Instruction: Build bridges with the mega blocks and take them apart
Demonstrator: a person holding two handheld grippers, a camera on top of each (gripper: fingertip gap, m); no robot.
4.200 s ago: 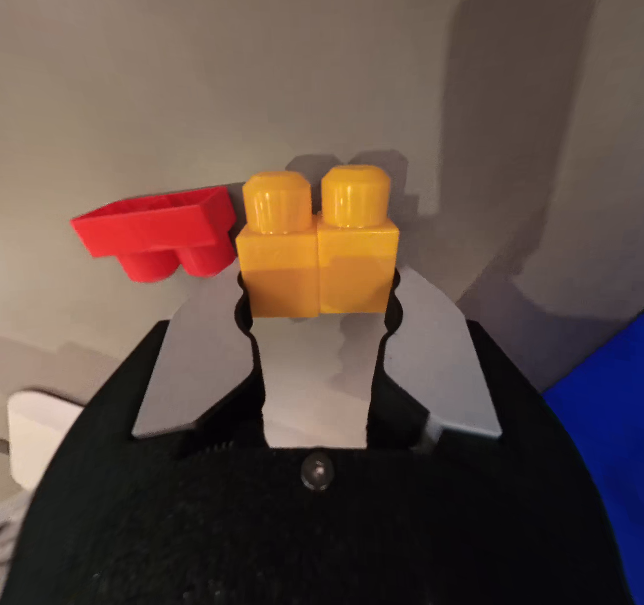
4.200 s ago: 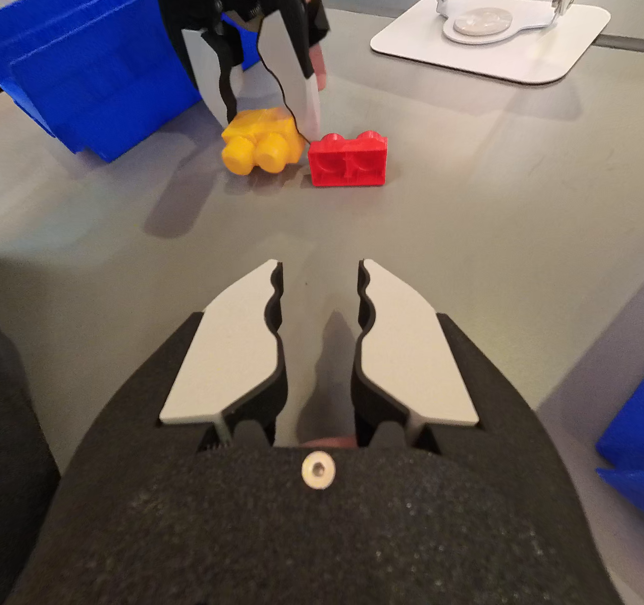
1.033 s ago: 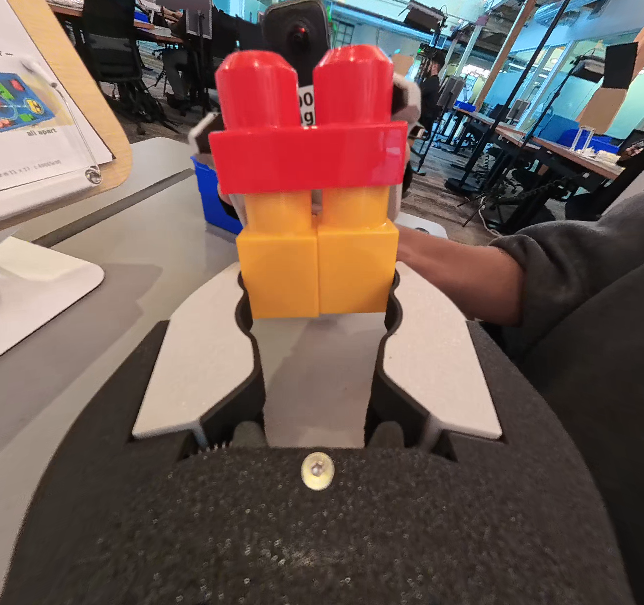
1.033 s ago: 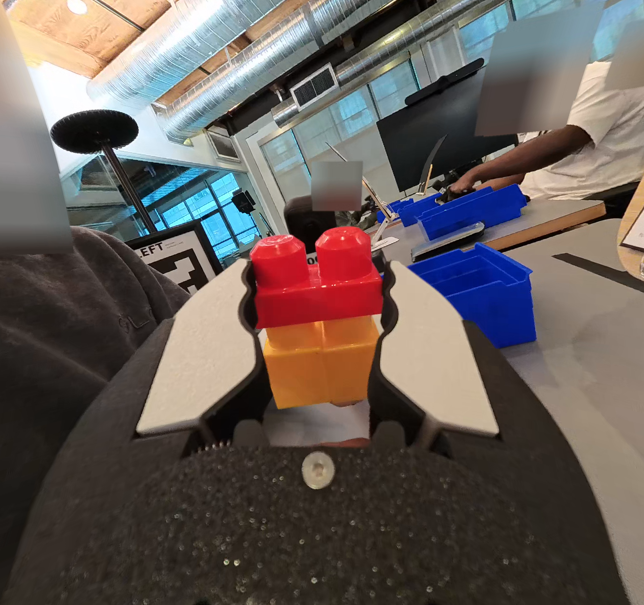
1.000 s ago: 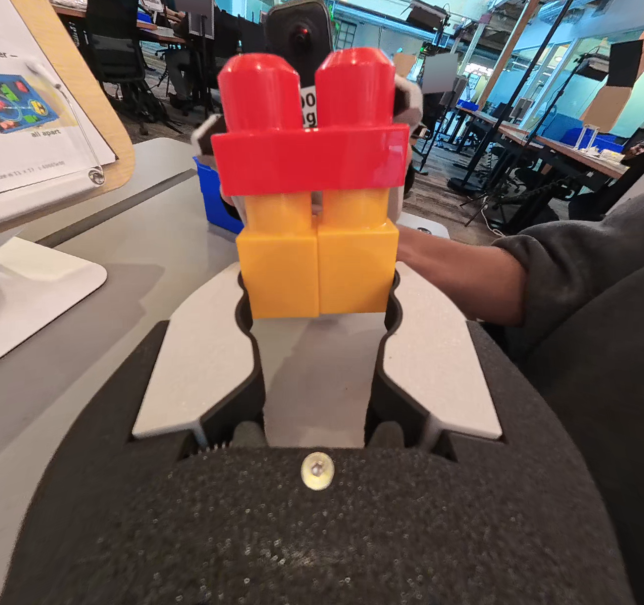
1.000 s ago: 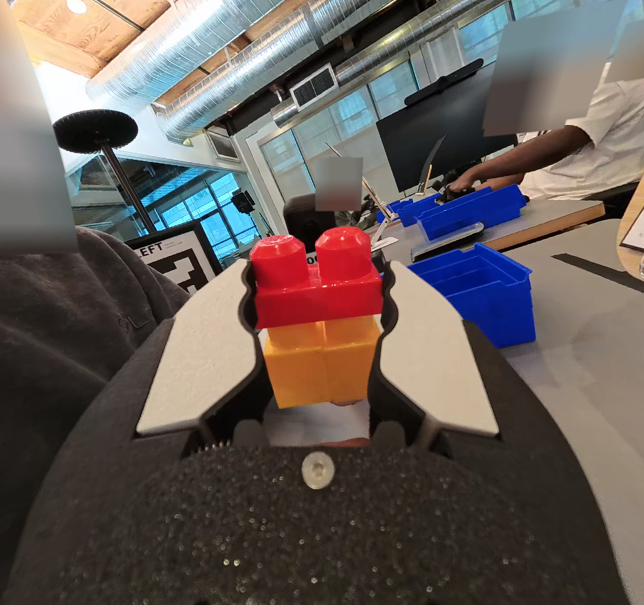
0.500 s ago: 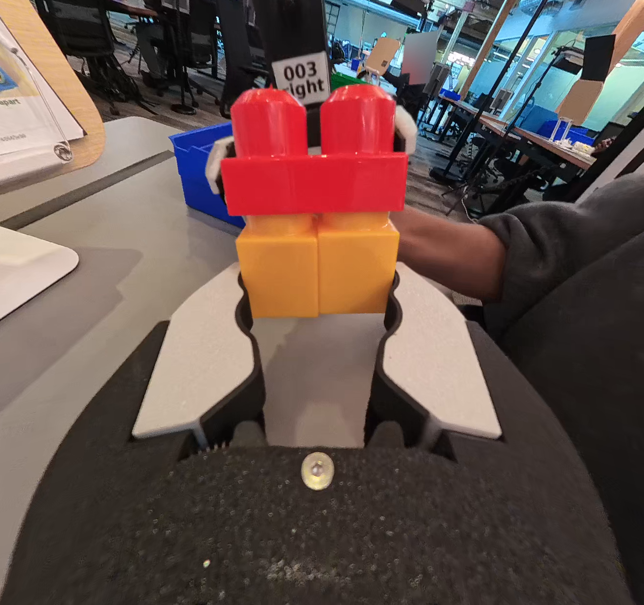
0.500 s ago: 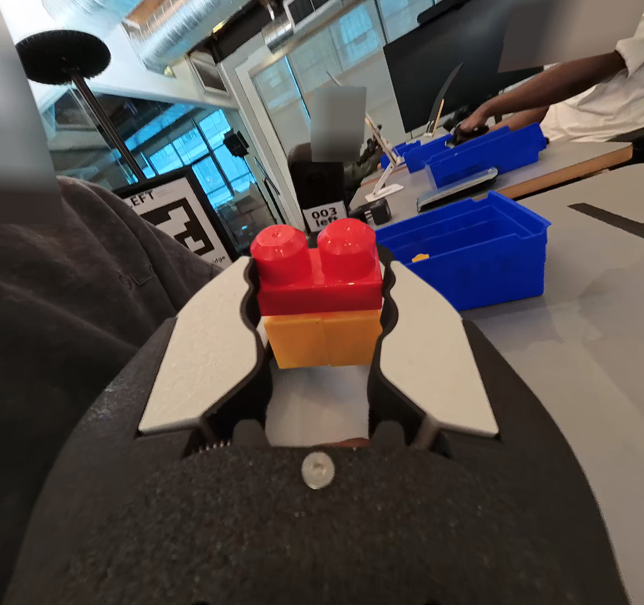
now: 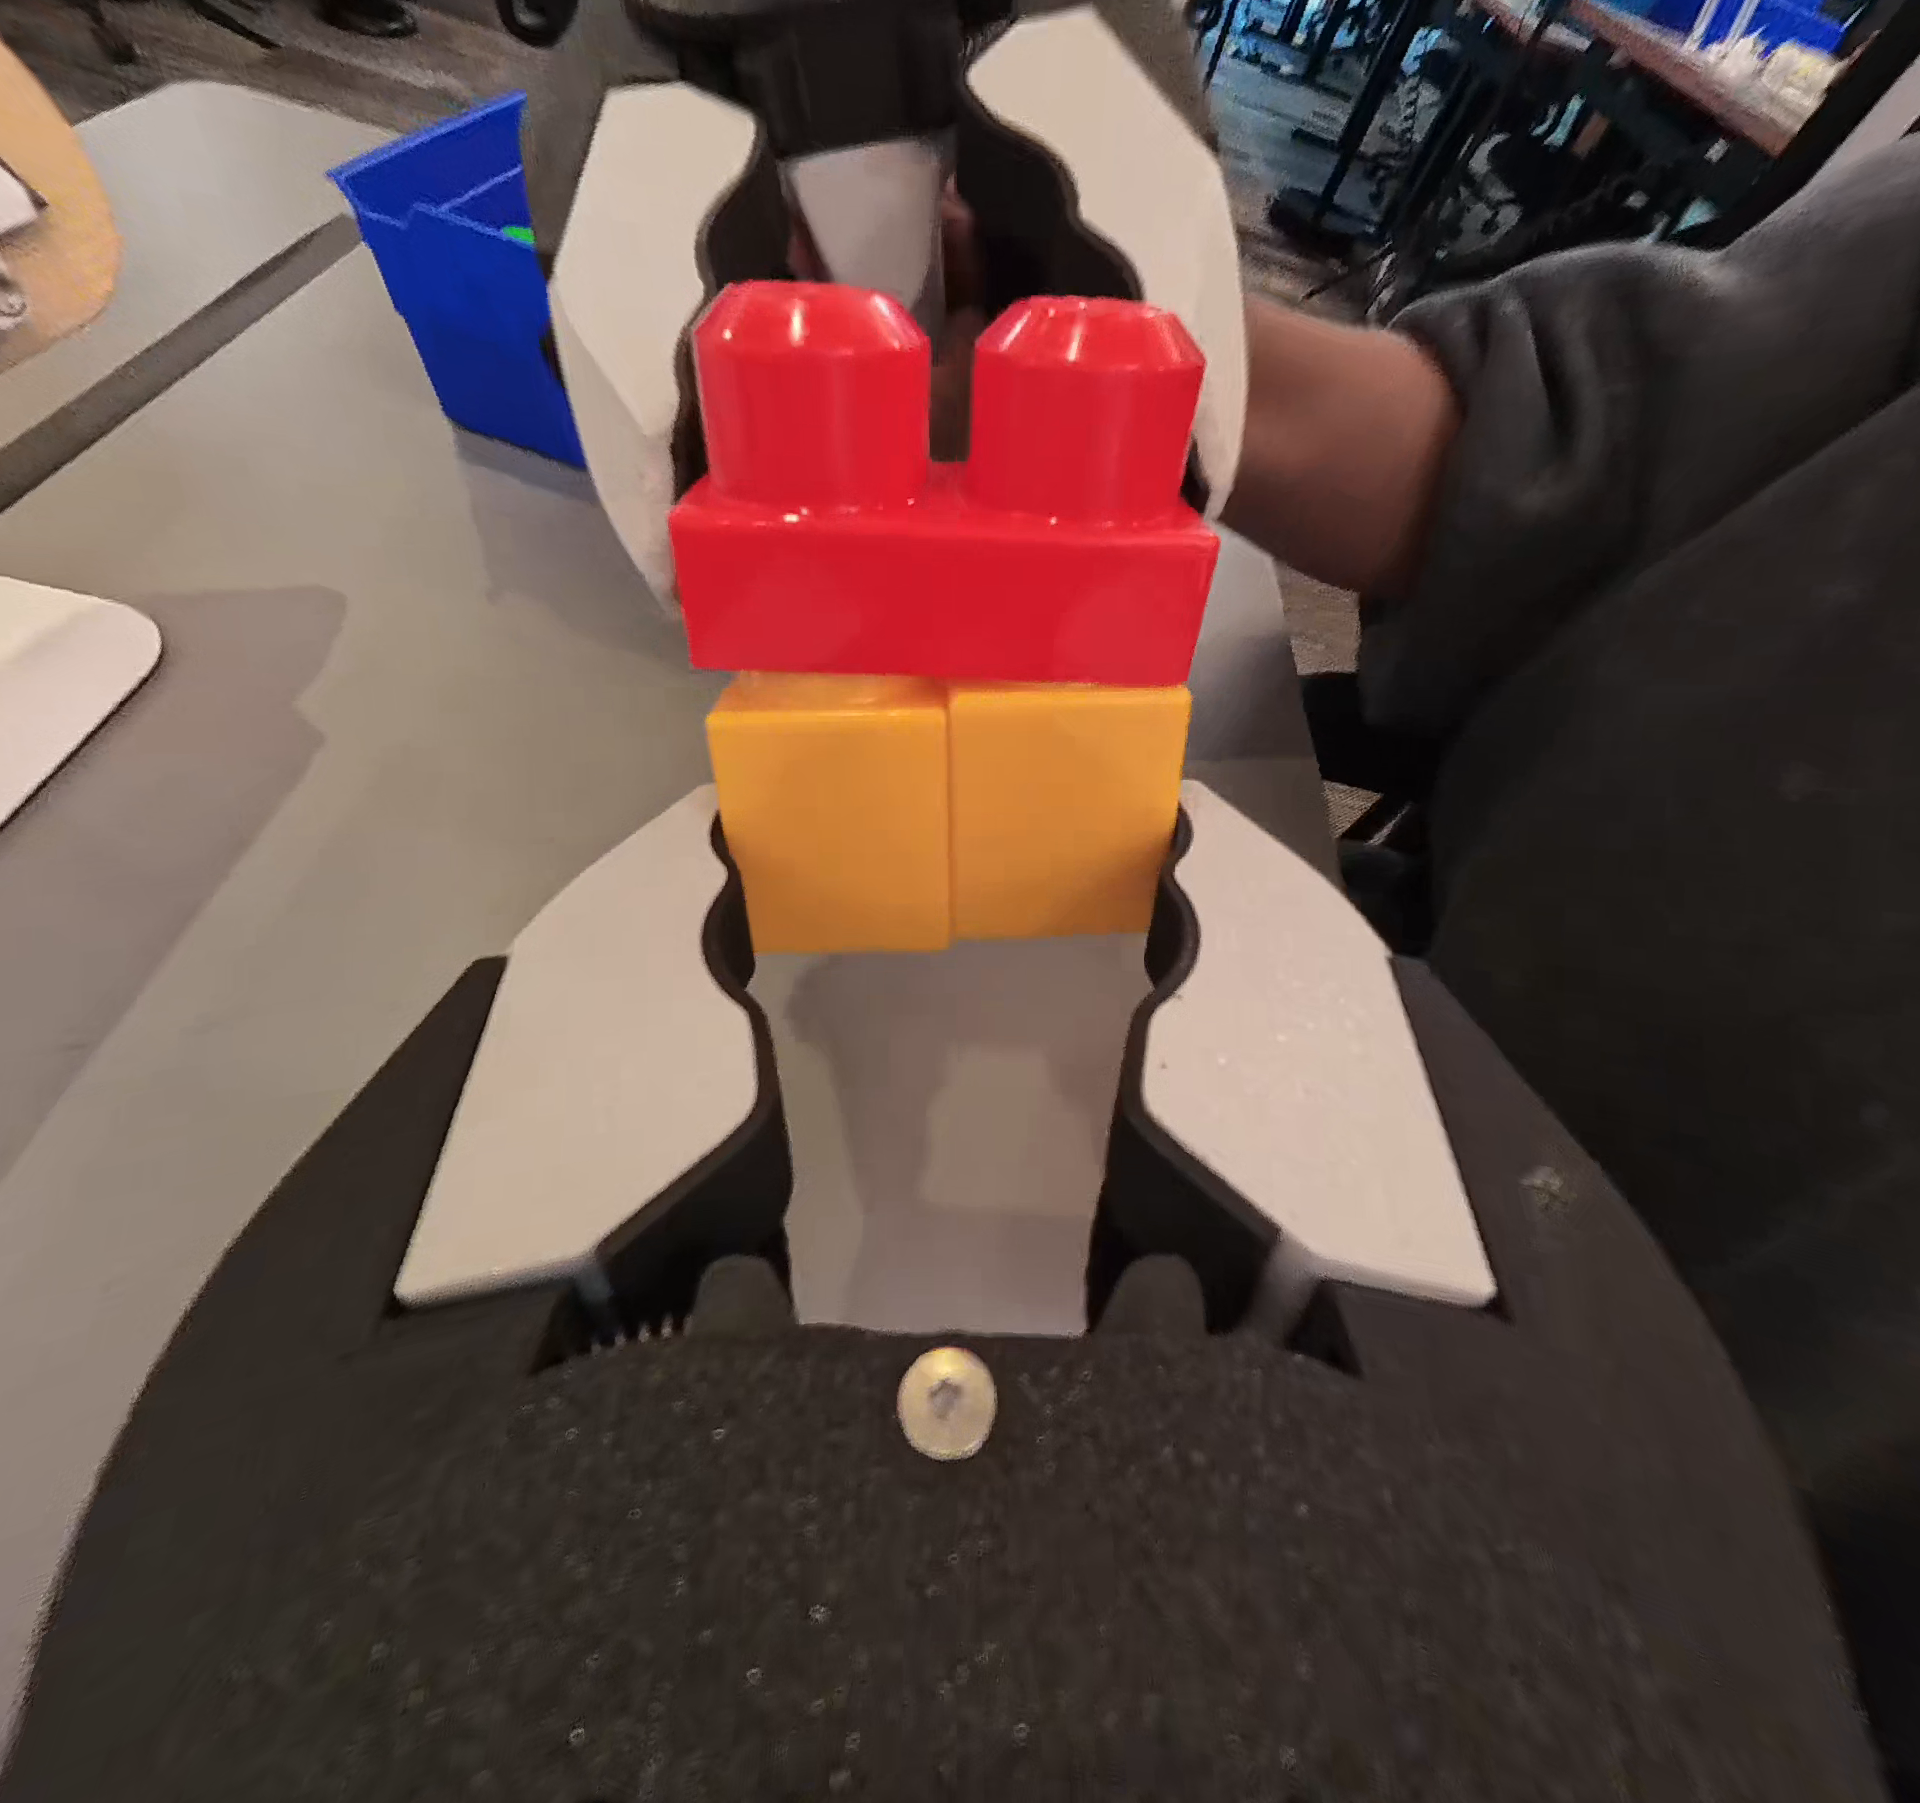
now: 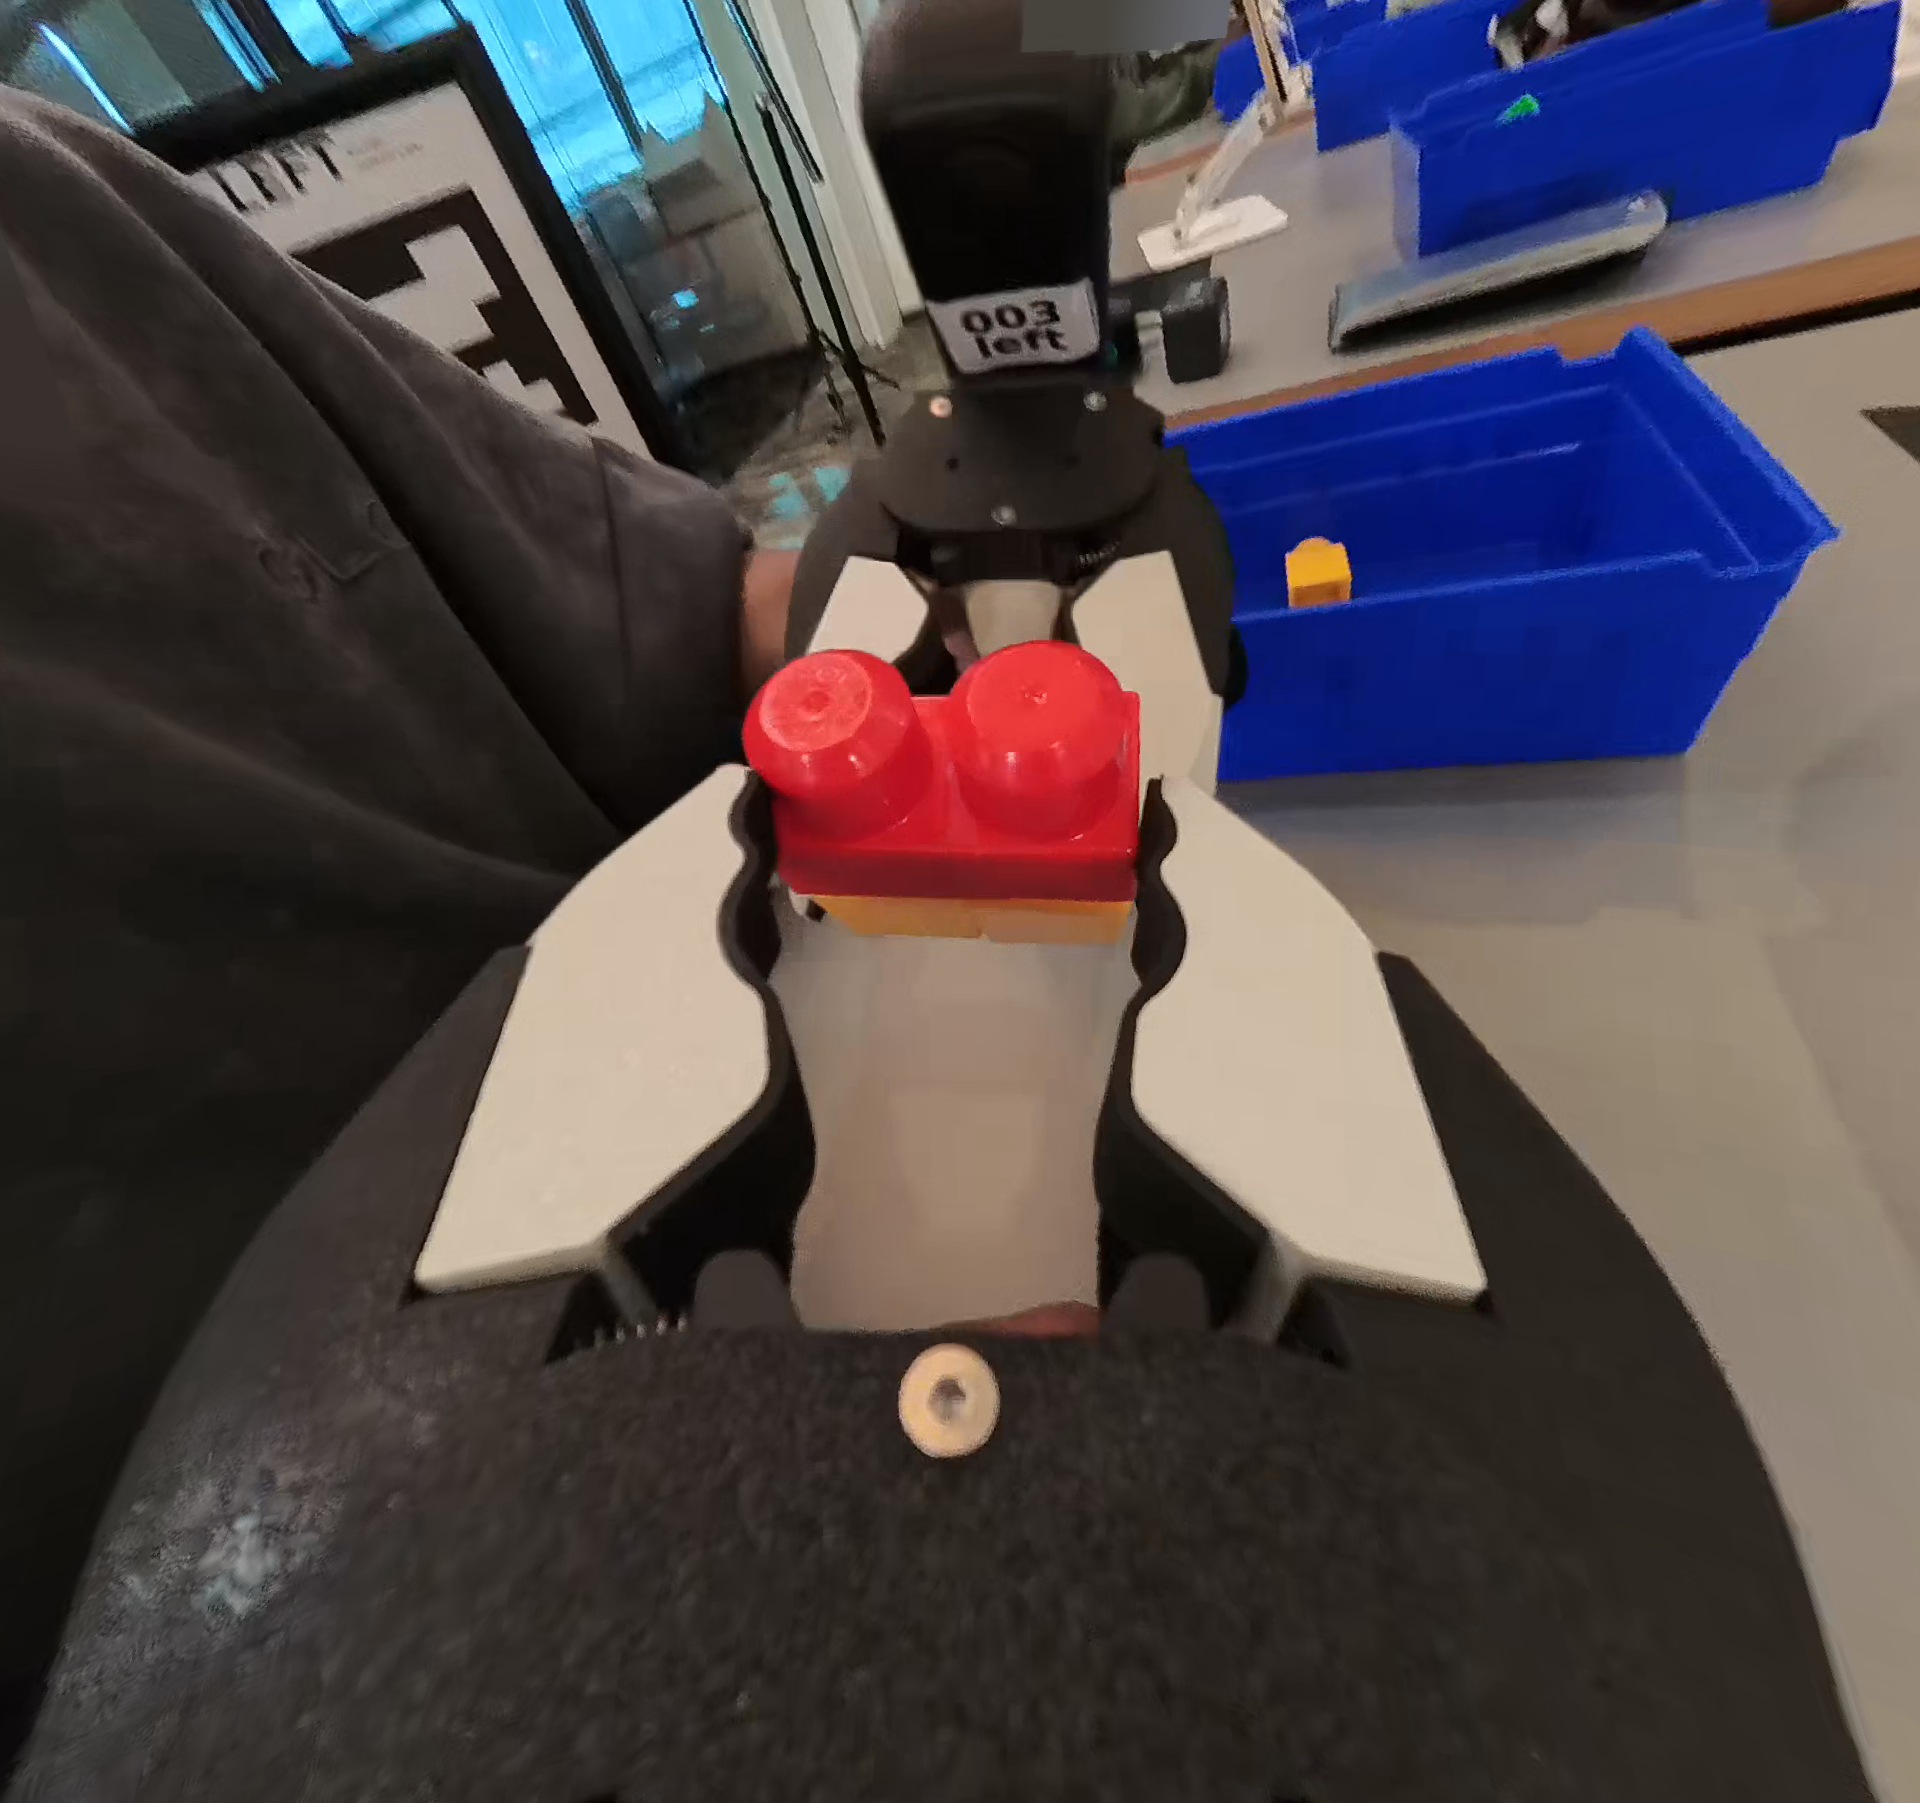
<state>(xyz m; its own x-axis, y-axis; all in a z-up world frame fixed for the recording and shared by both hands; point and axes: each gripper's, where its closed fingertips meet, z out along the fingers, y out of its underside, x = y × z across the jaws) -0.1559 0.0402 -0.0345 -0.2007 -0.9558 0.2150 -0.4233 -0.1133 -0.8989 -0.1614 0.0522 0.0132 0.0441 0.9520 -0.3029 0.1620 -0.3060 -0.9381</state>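
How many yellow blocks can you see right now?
3. Two yellow blocks sit side by side under the red block, held between both hand-held grippers. A third yellow block lies inside the blue bin. More may be hidden in bins.

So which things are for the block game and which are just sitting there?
For the job:
- red block, in the right gripper
- two yellow blocks, in the left gripper

Just lying about:
- blue bin with a small yellow block inside
- white stand base
- grey table
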